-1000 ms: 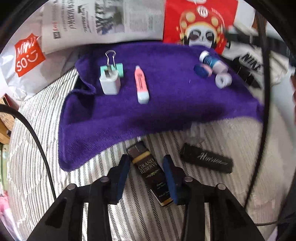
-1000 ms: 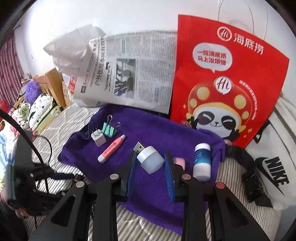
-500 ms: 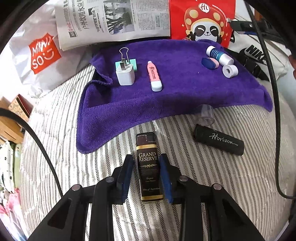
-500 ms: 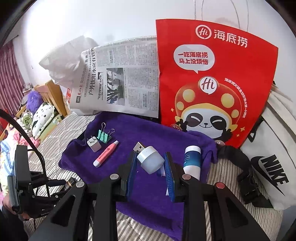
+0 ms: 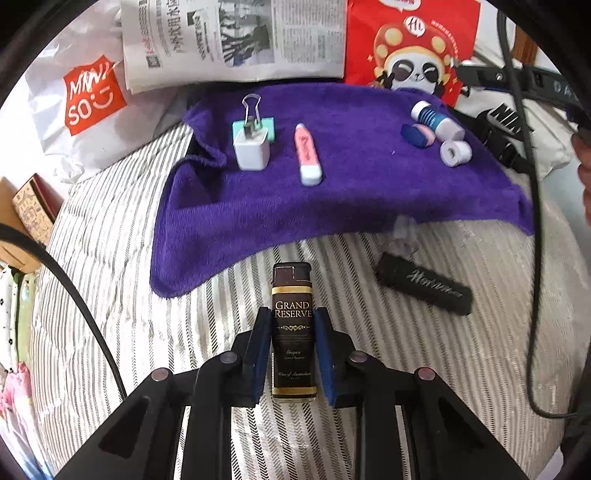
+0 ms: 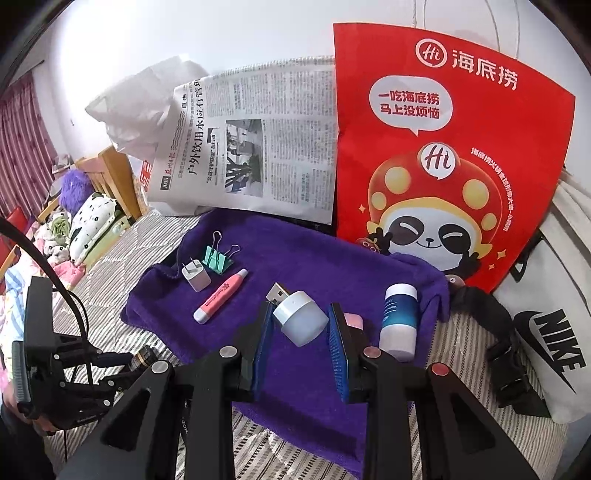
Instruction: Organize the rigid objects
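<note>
A plain white wall [image 6: 221,33] fills twelve o'clock, evenly daylit. At nine o'clock hang striped red curtains [image 6: 18,147], a wooden bed frame [image 6: 110,177] beside them. Grey-striped bedding [image 5: 110,295] covers the foreground.

Both of my grippers look alike: the left gripper [image 5: 291,354] and the right gripper [image 6: 301,347] are matte black angular frames, each with two flat blue pads inside the jaws. I see round silvery pivot screws on the left one and reddish ones on the right. A thin black cable [image 5: 532,221] curves past, and bare fingers [image 5: 583,155] show at my right edge.
</note>
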{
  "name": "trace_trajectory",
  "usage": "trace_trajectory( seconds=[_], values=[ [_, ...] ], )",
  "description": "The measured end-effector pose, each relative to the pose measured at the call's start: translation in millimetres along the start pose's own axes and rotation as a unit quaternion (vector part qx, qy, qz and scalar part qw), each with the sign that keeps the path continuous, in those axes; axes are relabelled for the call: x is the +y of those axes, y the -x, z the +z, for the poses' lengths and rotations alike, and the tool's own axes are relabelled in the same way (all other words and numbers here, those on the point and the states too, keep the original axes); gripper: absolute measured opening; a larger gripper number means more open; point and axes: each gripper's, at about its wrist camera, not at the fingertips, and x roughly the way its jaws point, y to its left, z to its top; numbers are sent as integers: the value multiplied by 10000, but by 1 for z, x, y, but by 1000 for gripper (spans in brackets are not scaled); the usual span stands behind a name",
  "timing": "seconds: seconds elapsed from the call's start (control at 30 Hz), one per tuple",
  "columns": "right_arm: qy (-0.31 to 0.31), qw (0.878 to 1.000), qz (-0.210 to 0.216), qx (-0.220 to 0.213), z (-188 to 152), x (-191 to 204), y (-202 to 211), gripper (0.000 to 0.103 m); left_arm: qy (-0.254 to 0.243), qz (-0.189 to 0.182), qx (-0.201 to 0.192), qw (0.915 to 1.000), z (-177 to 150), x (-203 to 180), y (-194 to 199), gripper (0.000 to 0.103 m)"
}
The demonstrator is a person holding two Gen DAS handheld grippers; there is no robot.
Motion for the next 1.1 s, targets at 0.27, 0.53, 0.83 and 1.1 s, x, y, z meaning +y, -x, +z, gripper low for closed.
trace_trajectory(
  seconds=[0.27, 0.53, 0.83, 1.1],
  values=[
    [-62, 10000, -37, 56, -1, -7, -4, 30, 99, -124, -236, 9996, 18, 10, 17, 22],
    [-77, 9998, -91, 149, -5, -18, -8, 30, -39, -282, -459, 9985, 61, 3, 18, 23],
    [-36, 9995, -58, 316, -10, -23, -18, 30, -10, -507, -401, 9979, 107, 8, -15, 23],
    [52, 9985, 217, 507, -16, -19, -34, 30, 40, -463, -182, 9988, 113, 14, -51, 23]
  ],
)
